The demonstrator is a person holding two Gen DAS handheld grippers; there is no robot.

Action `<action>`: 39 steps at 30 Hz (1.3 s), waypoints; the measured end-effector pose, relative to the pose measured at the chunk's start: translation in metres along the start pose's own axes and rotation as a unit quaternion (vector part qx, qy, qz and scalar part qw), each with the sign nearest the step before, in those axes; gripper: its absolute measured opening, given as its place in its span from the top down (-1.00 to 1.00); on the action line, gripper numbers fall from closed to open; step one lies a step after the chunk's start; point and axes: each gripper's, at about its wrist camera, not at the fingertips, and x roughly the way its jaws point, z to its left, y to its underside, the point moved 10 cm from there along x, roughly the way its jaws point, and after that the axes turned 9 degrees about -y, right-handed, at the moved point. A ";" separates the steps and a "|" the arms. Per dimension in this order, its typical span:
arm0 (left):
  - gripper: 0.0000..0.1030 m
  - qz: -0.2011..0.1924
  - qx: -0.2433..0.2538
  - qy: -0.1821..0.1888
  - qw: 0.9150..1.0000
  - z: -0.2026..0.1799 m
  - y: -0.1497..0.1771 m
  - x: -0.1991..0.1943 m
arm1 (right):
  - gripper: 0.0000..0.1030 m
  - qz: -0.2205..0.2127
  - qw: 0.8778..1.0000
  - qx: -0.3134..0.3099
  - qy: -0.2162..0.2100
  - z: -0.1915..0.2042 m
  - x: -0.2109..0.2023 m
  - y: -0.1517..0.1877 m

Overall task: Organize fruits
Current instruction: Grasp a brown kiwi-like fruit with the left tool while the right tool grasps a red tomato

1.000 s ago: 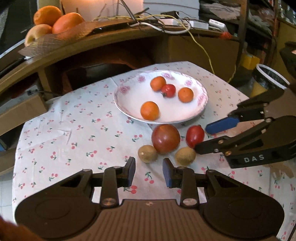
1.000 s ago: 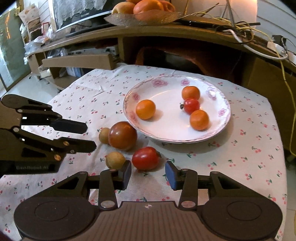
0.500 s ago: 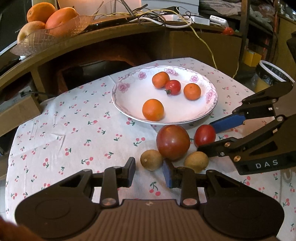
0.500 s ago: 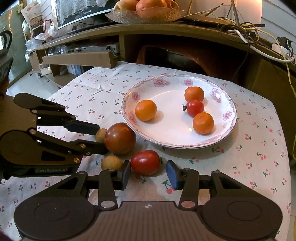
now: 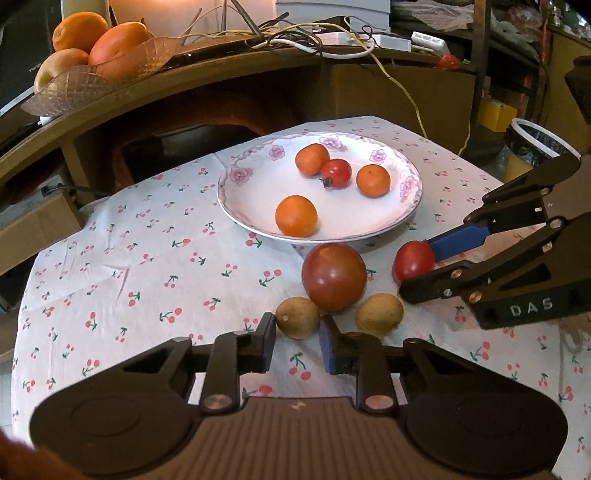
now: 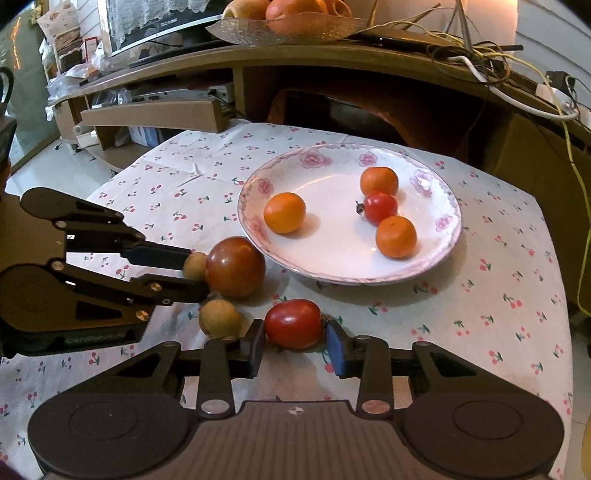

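A flowered white plate point(image 5: 236, 192) point(image 6: 447, 254) holds three oranges and a small red tomato point(image 5: 335, 173). On the cloth in front lie a big dark-red tomato point(image 5: 334, 277) point(image 6: 235, 266), two small brown fruits and a red tomato. My left gripper point(image 5: 297, 334) is open, its fingertips on either side of the left brown fruit point(image 5: 297, 317) point(image 6: 195, 265). My right gripper point(image 6: 295, 343) is open, its fingertips on either side of the red tomato point(image 6: 293, 323) point(image 5: 413, 260). The other brown fruit point(image 5: 379, 314) point(image 6: 219, 317) lies between the grippers.
A wooden counter point(image 5: 221, 70) stands behind the table with a glass bowl of oranges point(image 5: 92, 48) and tangled cables point(image 5: 314, 33). A bin point(image 5: 535, 144) stands at the right. The table edge drops off at left and right.
Both grippers have moved forward. The left fingertips have reached the left brown fruit, the right fingertips now flank the red tomato. No fruit has moved.
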 end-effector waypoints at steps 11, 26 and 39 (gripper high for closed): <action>0.40 0.023 0.010 0.016 1.000 -0.023 0.028 -0.041 | 0.31 0.021 1.000 0.013 0.011 0.010 -0.025 0.026; 0.23 0.014 0.018 0.008 1.000 -0.029 0.035 -0.041 | 0.13 0.020 1.000 -0.004 0.018 0.017 -0.030 0.040; 0.22 0.005 0.021 -0.012 1.000 -0.029 0.042 -0.047 | 0.14 0.012 1.000 -0.012 0.021 0.019 -0.030 0.037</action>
